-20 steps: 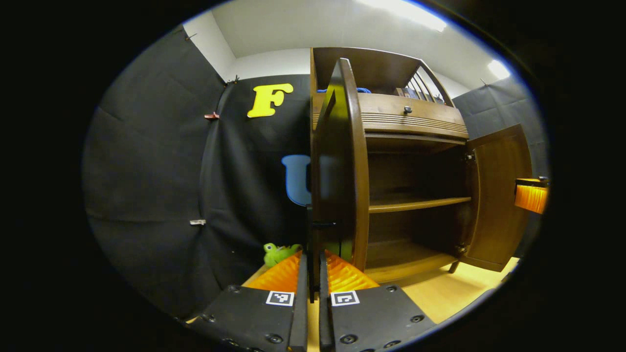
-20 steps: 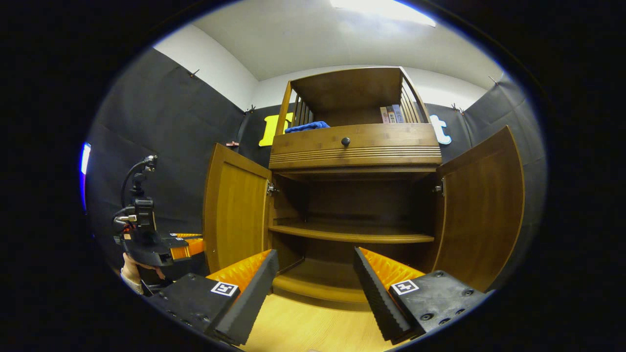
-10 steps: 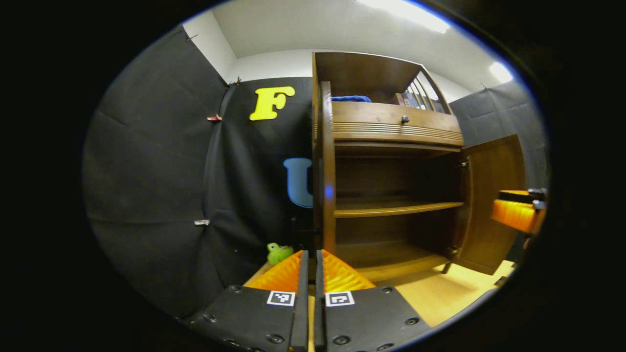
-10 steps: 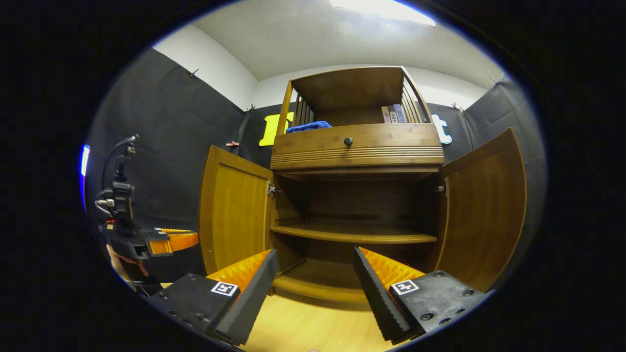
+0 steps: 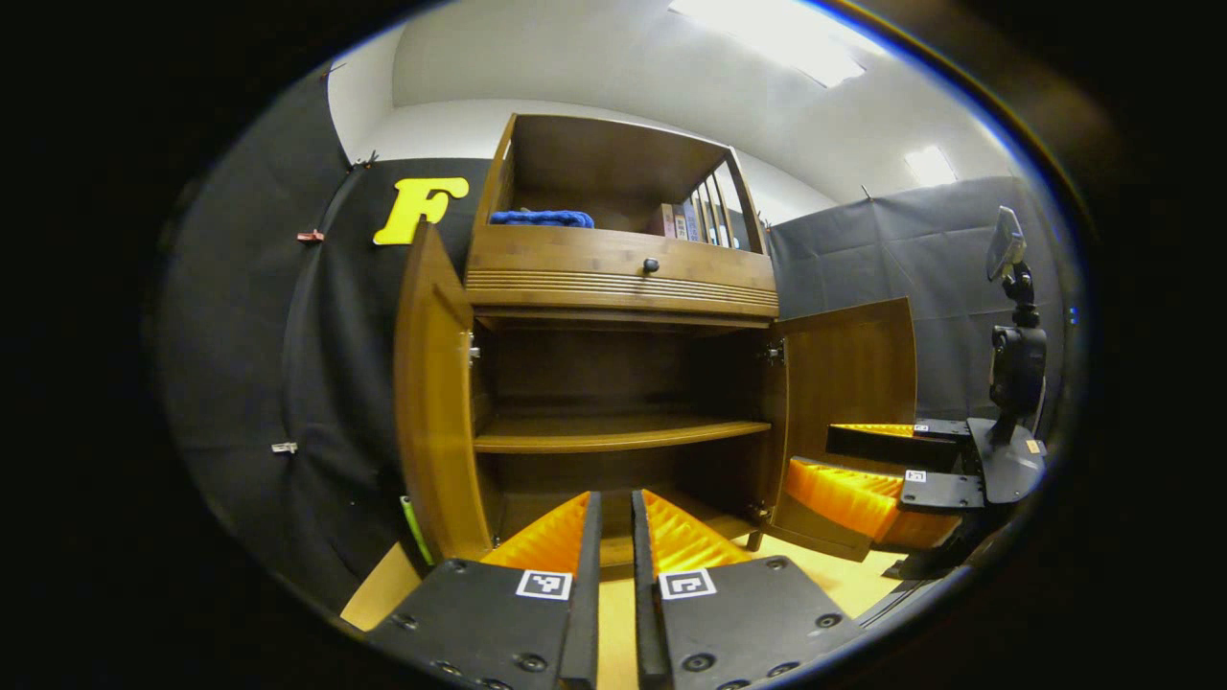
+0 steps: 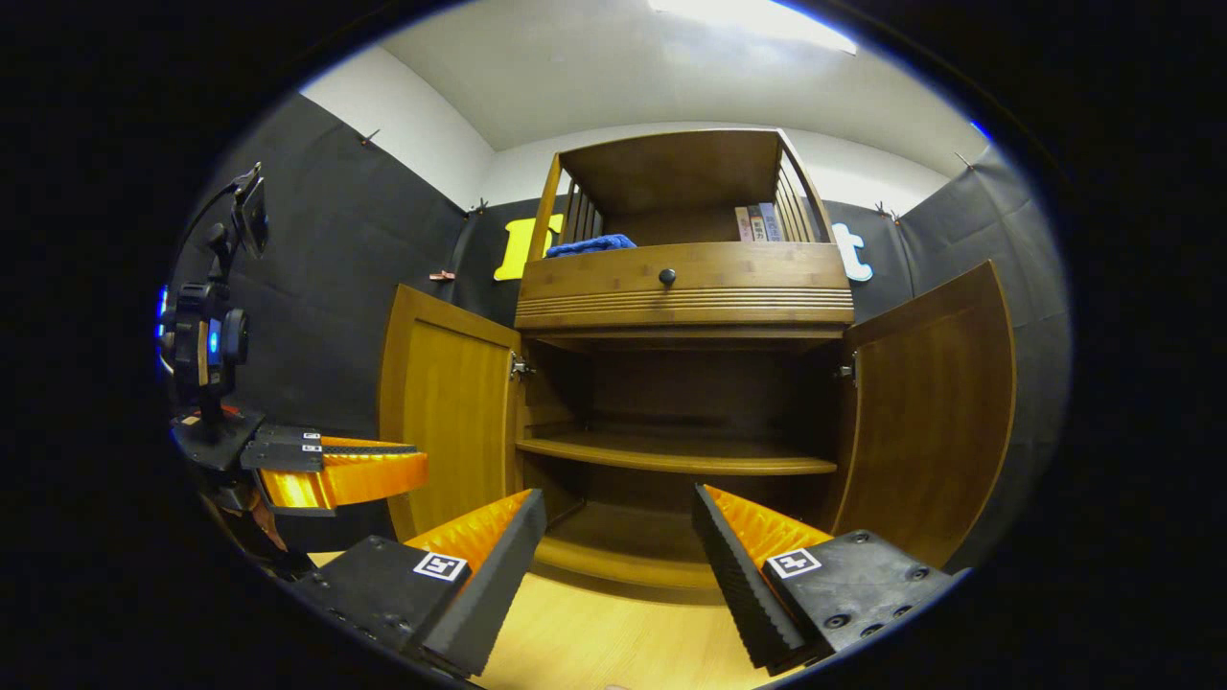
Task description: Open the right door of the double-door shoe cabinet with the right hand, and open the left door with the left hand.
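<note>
Right gripper view: left gripper (image 6: 383, 470) is seen at far left, fingers narrow, holding nothing. Left door (image 6: 446, 407) is swung open, cabinet (image 6: 685, 287) interior exposed, right door (image 6: 930, 402) swung open. Right gripper (image 6: 618, 565) is spread wide, empty.

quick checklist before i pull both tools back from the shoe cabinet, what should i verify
1. Left door swung wide open: ok.
2. Right door swung wide open: ok.
3. Left tool free of the door: ok, fingers nearly together with nothing between them, in front of the open cabinet.
4. Right tool free of the door: ok, fingers spread, nothing held.
5. Two tools apart from each other: ok, the left gripper view shows the right one off to the side by the right door.
6. Shelf inside bare: ok for the parts that show; back corners too dark to tell.
</note>
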Demonstrator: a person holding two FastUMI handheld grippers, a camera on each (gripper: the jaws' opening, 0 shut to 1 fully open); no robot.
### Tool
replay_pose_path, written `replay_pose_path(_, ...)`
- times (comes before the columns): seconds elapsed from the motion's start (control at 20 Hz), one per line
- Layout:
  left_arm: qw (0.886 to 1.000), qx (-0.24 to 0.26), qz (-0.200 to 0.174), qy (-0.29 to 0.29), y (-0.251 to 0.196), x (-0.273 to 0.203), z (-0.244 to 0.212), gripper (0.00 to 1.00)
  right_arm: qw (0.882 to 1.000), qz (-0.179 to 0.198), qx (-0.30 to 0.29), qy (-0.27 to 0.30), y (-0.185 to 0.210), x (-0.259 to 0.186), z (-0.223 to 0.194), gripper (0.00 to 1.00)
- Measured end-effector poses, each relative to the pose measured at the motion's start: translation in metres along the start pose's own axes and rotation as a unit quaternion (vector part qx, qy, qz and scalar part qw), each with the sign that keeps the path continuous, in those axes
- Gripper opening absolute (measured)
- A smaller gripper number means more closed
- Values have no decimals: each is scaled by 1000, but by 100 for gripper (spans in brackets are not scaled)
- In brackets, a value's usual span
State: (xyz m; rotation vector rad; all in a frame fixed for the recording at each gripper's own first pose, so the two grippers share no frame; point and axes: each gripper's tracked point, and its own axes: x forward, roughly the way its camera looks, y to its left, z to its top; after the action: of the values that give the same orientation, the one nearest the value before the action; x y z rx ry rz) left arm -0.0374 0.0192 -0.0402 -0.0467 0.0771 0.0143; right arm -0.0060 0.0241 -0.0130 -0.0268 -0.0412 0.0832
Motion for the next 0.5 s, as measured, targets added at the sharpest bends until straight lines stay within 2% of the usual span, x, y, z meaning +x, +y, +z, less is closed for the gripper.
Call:
replay_pose_path(0.3, 1000, 8, 12, -1, -12, 23, 3, 86, 1000, -18, -15, 17, -19, 1, -2, 97)
replay_pose_path(0.35, 1000, 10, 20, -3, -11, 26, 6, 88, 999, -20, -17, 19, -23, 0, -3, 97)
replay_pose_path(0.4, 999, 14, 29, -7, -9, 28, 8, 94, 999, -21, -17, 21, -25, 0, -4, 99)
replay_pose_path(0.5, 999, 18, 41, -13, -8, 32, 9, 98, 999, -21, -15, 20, -27, -1, -3, 98)
